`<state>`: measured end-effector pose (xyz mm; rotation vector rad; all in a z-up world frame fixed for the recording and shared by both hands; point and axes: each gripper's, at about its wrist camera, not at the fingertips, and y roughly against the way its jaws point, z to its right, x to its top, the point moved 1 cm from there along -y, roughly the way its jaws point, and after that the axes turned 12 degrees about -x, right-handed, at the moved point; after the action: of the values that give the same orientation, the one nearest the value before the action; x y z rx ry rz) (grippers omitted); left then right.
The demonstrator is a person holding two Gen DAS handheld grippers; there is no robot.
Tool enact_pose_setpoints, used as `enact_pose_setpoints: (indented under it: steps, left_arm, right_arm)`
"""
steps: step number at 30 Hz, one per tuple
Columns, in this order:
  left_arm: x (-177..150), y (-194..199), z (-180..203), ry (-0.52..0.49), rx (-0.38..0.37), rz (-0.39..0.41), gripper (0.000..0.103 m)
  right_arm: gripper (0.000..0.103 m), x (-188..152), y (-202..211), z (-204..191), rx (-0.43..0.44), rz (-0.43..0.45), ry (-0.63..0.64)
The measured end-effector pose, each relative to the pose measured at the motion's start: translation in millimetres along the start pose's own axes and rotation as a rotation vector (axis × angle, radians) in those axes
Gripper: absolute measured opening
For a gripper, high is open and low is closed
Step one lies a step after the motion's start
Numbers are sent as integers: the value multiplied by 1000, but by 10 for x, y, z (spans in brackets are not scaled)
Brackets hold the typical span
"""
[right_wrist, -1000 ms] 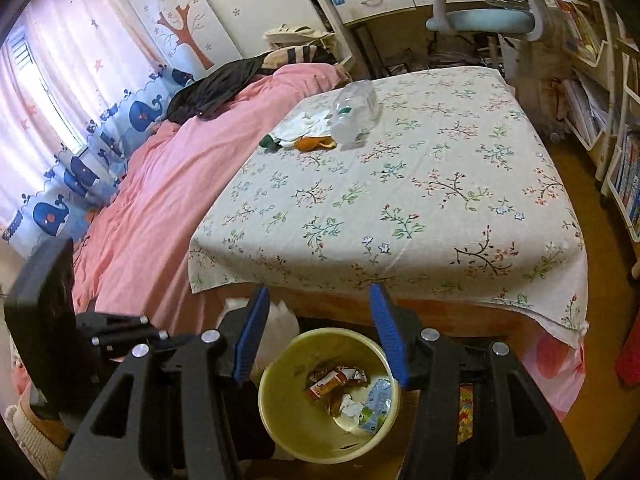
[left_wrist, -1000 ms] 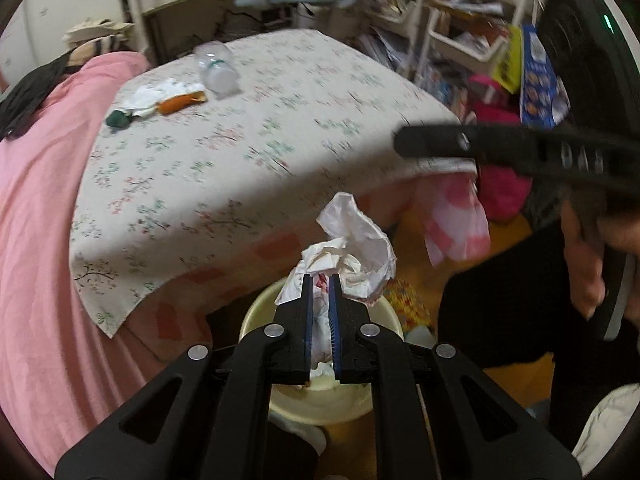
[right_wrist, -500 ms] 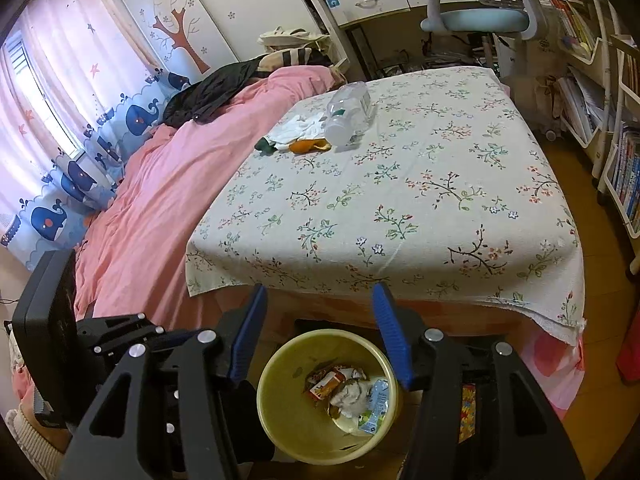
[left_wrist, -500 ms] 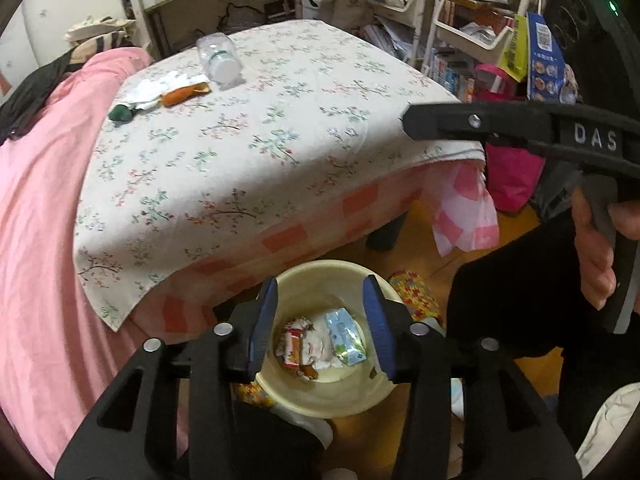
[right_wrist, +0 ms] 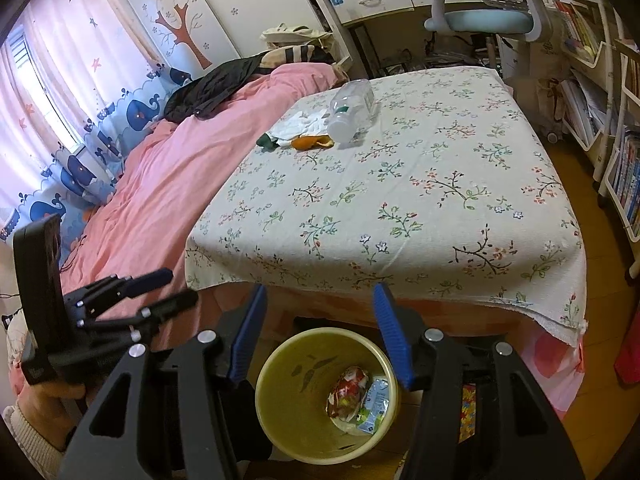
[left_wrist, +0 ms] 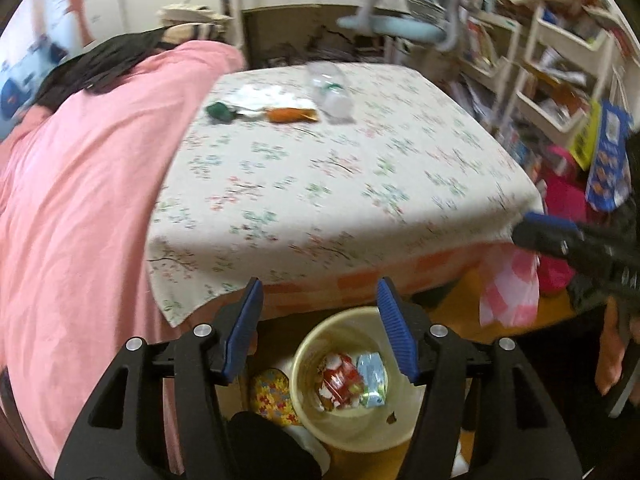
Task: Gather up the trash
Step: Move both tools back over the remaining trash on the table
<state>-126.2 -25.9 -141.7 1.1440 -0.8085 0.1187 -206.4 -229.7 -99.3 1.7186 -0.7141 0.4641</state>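
Observation:
A yellow bin [left_wrist: 316,344] [right_wrist: 280,364] stands on the floor under the table's near edge, with wrappers [left_wrist: 344,380] [right_wrist: 352,392] inside. My left gripper [left_wrist: 318,316] hangs above it, jaws opening with nothing between them. My right gripper [right_wrist: 318,320] also stands open and empty over the bin. At the far side of the floral tablecloth [right_wrist: 400,184] lie a clear plastic bottle [right_wrist: 352,110] [left_wrist: 332,92], an orange peel [right_wrist: 310,142] [left_wrist: 290,115], a white tissue [right_wrist: 300,124] and a dark green scrap [right_wrist: 267,142].
A pink bedspread [right_wrist: 152,184] runs along the table's left side with dark clothes [right_wrist: 216,88] on it. Shelves with books [right_wrist: 616,128] line the right wall. A blue desk chair [right_wrist: 480,20] stands behind the table. The floor is bare wood [right_wrist: 600,280].
The left gripper opened and let the crumpled white tissue drop into the bin, then swung left and rose a little. The right gripper stayed still.

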Motion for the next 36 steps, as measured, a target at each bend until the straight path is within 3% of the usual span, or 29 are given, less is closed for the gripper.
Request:
enact_pose_setpoints:
  steps: [9,20,26,36]
  left_arm:
    - [46,90,-330,170,11,67,60]
    - [106,44,-469,259,22,98,62]
    - [348,-67,-530,250,44,107,63]
    - [981,-368,-1023,302,122,146,66]
  right_arm:
    - [54,-18,-51,-80,1,-15,26]
    - [59,107,-221,-284,26,-48,65]
    - [64,378,-387,-403,22,-42,85]
    - [67,1066,-847,-415,-35,20,64]
